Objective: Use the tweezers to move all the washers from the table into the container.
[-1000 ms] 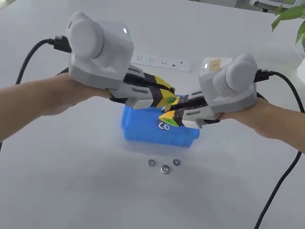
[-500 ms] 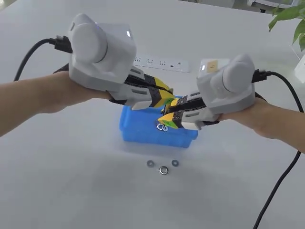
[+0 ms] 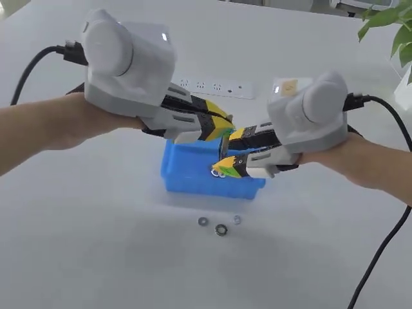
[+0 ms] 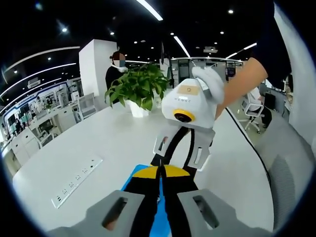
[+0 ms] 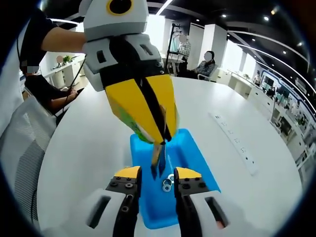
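While peering down from the head view, seeing both grippers hovering over the blue container, nose to nose. Have the left gripper clenched hard on the tweezers, yellow jaws pressed flat together around the top end, points dangling down over the container. Have the right gripper with jaws parted, straddling those tweezer points in the gap; can't tell if touching either side, honestly. Can't make out whether anything's pinched in the points either, too tiny. Counting three loose washers on the white table, bunched in a little cluster just in front of the container's near wall, not touching it. Spotting a couple of boxed washers on the container floor too, overlapping, right beside the tweezer points. Further back, seeing a white power strip flat on the table, well apart from everything. Also catching a leafy plant at the far right corner and a black cable trailing off each gripper.
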A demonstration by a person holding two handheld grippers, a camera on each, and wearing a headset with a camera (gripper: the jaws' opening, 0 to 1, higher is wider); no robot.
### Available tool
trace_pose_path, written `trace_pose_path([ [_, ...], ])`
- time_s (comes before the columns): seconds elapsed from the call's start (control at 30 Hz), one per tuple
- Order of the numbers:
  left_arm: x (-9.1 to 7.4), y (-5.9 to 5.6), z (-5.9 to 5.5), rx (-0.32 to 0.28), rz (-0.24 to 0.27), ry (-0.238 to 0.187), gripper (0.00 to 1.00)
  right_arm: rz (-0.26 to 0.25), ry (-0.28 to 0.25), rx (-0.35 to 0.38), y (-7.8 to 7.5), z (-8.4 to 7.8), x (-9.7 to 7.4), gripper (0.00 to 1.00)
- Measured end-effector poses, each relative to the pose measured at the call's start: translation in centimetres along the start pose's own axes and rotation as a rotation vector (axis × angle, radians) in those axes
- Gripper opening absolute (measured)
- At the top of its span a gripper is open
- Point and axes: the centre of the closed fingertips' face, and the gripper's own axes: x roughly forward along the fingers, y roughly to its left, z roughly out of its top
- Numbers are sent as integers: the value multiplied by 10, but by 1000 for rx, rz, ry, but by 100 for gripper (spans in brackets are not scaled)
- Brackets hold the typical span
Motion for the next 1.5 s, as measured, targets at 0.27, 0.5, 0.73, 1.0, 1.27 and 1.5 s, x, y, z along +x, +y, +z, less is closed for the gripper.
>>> trace_pose_path([
  [0.27,-9,-1,3,-46,-1,-2,5,-36,-21,50,0,-8,-17,36],
  [0.5,-13,-13,9,-8,-22,2,5,-85,-121,29,8,1,-35,48],
  [0.73,-14,-29,9,27,-37,16,5,-93,-133,49,21,-6,-51,55],
  [1.0,-18,-43,6,28,-51,21,5,-98,-122,87,40,-24,-67,61],
  [1.27,-22,-60,-2,24,-61,25,5,-97,-122,125,60,-37,-81,69],
  [1.5,-24,-72,-13,13,-68,31,5,-83,-113,149,76,-48,-87,75],
])
